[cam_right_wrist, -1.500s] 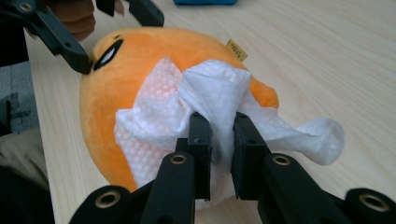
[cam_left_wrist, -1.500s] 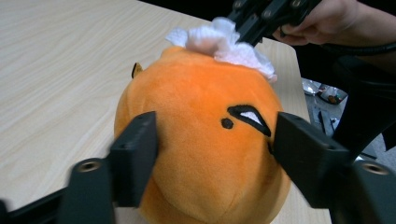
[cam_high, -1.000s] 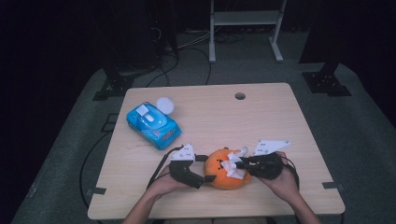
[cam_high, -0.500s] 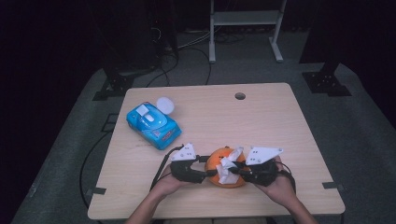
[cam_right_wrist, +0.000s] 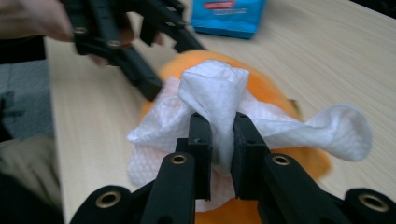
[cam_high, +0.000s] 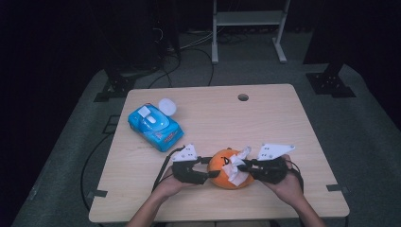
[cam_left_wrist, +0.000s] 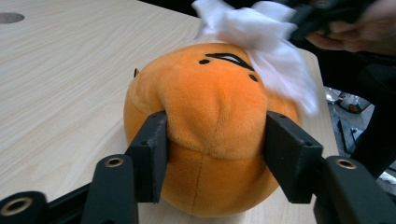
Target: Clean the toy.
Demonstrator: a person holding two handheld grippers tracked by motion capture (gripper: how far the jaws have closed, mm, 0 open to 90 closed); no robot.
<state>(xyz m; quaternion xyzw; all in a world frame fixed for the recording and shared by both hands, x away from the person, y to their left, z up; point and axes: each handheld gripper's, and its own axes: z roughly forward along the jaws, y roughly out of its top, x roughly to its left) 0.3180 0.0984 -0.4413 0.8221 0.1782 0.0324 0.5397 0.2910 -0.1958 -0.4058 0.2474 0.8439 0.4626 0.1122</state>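
An orange plush toy (cam_high: 218,163) with a stitched black face sits near the table's front edge. My left gripper (cam_high: 213,168) comes at it from the left. Its jaws have just been closing and now press into the plush's (cam_left_wrist: 210,107) sides, so the left gripper (cam_left_wrist: 215,140) is shut on it. From the right, my right gripper (cam_high: 240,166) is shut on a crumpled white wipe (cam_high: 235,172). The wipe (cam_right_wrist: 215,93) lies against the top and right side of the plush (cam_right_wrist: 266,88), pinched between the right gripper's (cam_right_wrist: 219,135) jaws. The wipe (cam_left_wrist: 271,42) looks blurred in the left gripper view.
A blue pack of wipes (cam_high: 153,125) lies at the table's left, a round white lid (cam_high: 167,106) just behind it. The wooden table (cam_high: 274,123) has a cable hole (cam_high: 243,97) near its far edge. A white metal stand (cam_high: 248,19) and cables are on the floor beyond.
The left jaws have closed in from a wider stance onto the plush's sides. The right gripper has shifted a little leftward with the wipe over the plush.
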